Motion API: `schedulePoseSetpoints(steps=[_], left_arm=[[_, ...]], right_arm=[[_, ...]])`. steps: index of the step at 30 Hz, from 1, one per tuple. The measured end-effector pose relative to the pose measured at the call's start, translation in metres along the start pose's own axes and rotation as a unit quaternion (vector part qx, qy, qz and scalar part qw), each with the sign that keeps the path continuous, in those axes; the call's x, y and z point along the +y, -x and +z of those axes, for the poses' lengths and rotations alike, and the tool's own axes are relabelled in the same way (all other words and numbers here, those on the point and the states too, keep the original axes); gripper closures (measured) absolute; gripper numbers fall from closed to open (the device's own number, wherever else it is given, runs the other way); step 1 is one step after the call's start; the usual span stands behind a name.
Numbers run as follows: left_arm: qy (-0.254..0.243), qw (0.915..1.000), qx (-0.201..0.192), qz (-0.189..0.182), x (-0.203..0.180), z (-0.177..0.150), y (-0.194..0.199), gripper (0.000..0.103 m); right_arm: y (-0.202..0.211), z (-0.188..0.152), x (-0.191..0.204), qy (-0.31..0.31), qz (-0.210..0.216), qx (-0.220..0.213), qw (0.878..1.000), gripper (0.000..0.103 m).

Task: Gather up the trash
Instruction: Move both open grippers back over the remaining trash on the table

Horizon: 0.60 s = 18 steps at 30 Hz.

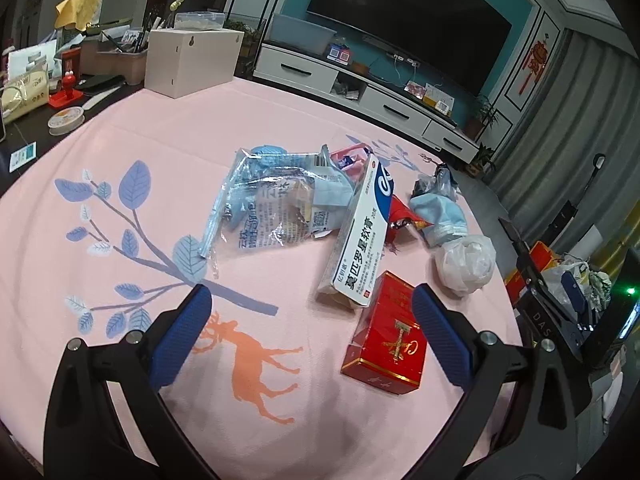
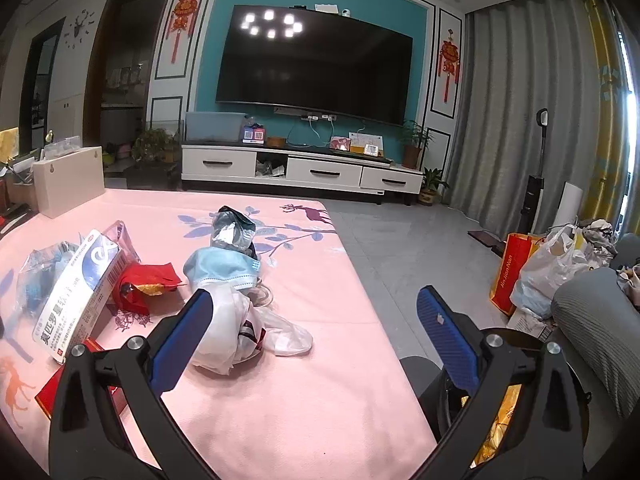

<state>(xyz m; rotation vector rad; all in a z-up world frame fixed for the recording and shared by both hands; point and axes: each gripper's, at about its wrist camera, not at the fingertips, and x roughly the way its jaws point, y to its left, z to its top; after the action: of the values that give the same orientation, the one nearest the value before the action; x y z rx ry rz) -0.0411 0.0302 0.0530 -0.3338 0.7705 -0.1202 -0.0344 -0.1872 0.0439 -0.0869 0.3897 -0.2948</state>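
Note:
Trash lies on the pink tablecloth (image 1: 160, 152): a red cigarette pack (image 1: 386, 338), a white ointment box (image 1: 360, 236), clear plastic wrappers (image 1: 272, 204), a blue face mask (image 1: 440, 216) and a crumpled white plastic bag (image 1: 466, 260). My left gripper (image 1: 312, 308) is open and empty, with the red pack just inside its right finger. My right gripper (image 2: 314, 310) is open and empty above the white bag (image 2: 236, 332), near the table's right edge. The mask (image 2: 222, 268), the ointment box (image 2: 76, 296) and a red wrapper (image 2: 140, 284) lie to the left in that view.
A beige wooden box (image 1: 188, 60) stands at the table's far edge, with desk clutter (image 1: 60, 72) to its left. The table edge drops to the grey floor (image 2: 420, 248) on the right. Bags (image 2: 540, 272) stand on the floor. A dark bin opening (image 2: 480, 420) lies below my right gripper.

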Motion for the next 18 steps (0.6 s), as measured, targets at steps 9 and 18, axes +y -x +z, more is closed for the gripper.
schedulePoseSetpoints(steps=[9, 18], left_arm=[[0.004, 0.9999, 0.008, -0.014, 0.000, 0.000, -0.001, 0.017], [-0.001, 0.9998, 0.005, -0.019, 0.000, 0.000, 0.003, 0.030]], right_arm=[[0.001, 0.000, 0.000, 0.000, -0.003, -0.005, 1.000, 0.005], [0.005, 0.006, -0.013, -0.060, 0.064, 0.046, 0.995, 0.030]])
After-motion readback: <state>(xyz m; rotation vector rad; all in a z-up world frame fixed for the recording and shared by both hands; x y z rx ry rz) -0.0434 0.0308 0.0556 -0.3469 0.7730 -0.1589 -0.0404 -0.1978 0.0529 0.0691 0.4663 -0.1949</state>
